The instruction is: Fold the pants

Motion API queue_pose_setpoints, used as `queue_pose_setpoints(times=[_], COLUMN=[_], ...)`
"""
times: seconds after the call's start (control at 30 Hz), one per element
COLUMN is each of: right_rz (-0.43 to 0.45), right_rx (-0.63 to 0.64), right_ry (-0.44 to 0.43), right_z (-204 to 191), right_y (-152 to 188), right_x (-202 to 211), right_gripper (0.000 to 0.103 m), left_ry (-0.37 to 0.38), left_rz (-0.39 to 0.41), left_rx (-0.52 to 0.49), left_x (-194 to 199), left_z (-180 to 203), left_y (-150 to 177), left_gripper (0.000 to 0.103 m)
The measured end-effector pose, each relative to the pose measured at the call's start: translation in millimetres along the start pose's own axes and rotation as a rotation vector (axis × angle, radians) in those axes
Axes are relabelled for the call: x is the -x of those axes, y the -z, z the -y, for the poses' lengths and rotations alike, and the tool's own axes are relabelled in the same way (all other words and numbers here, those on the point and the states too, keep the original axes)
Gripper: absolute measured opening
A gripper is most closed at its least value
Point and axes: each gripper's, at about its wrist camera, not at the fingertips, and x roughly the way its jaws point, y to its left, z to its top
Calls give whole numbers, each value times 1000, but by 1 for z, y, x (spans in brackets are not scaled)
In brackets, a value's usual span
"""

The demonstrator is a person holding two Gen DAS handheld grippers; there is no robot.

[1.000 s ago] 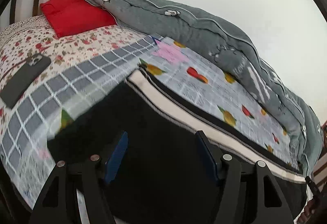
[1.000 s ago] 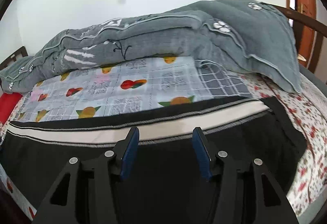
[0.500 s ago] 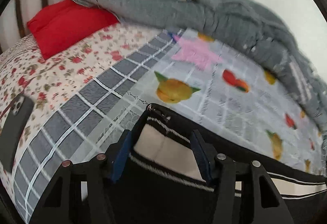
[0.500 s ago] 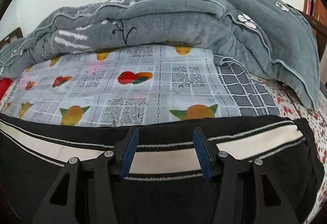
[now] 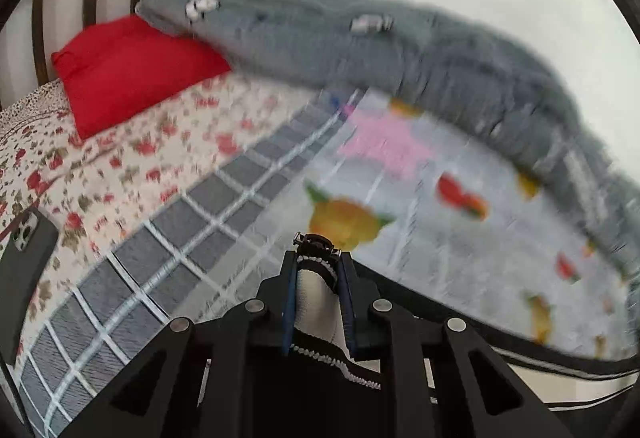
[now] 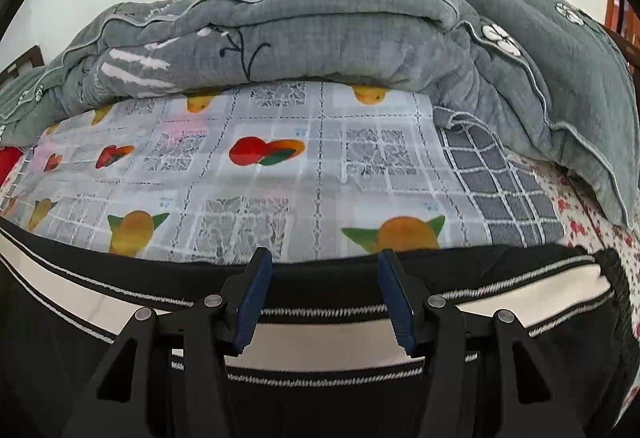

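Black pants with a cream side stripe edged in white stitching (image 6: 340,322) lie along the near edge of the bed. In the left wrist view my left gripper (image 5: 317,270) is shut on the pants' end corner (image 5: 316,294), with the stripe bunched between the blue pads. In the right wrist view my right gripper (image 6: 325,270) is open, its fingers spread over the pants' far edge and stripe, with nothing pinched between them.
A fruit-print sheet (image 6: 280,174) covers the bed over a floral sheet (image 5: 140,158). A rolled grey quilt (image 6: 320,34) runs along the wall side. A red pillow (image 5: 132,66) leans at the headboard. A black phone (image 5: 24,266) lies at the left.
My left gripper moved to the pants' end corner and closed on it. My right gripper moved forward to the pants' far edge and stayed open.
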Motion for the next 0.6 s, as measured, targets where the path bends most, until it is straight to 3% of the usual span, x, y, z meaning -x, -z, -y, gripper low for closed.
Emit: queue_pose_setpoints(times=[0.07, 0.17, 0.3, 0.4, 0.47, 0.6], right_rz=[16, 22, -96, -68, -47, -17], right_rx=[7, 33, 118, 109, 87, 55], right_ry=[-26, -91, -49, -40, -35, -51], right_z=[-1, -6, -22, -23, -21, -20], right_y=[-3, -3, 7, 4, 3, 8], right_x=[3, 3, -40, -34, -24, 3], right_gripper=[54, 66, 67, 67, 67, 67], left_ry=[-10, -3, -29, -71, -88, -17], left_rz=[19, 10, 4, -9, -25, -22], left_rx=[1, 27, 14, 11, 25, 37], left_x=[0, -2, -3, -1, 5, 35], left_z=[1, 0, 4, 7, 5, 6], left_y=[3, 2, 3, 4, 5, 17], left_gripper=[19, 19, 21, 31, 42, 50])
